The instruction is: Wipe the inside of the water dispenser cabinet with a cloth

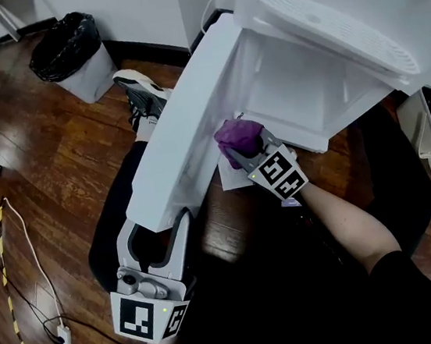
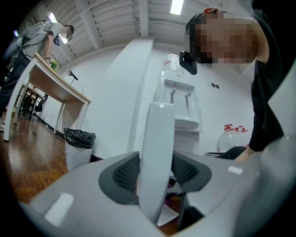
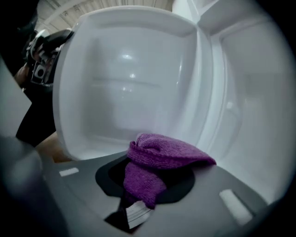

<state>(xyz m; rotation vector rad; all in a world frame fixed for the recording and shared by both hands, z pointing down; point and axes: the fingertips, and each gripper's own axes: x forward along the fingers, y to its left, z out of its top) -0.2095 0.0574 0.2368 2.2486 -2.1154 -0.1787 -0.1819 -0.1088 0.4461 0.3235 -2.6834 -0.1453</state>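
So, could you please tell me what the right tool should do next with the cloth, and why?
Probably ease the right tool forward until the purple cloth presses on the cabinet's white back wall. The cloth is clamped in its jaws and sits at the opening, apparently touching nothing inside, while the left tool grips the door, holding it open.

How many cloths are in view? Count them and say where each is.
1. A purple cloth, clamped in the right gripper at the mouth of the open cabinet. Others may lie hidden inside.
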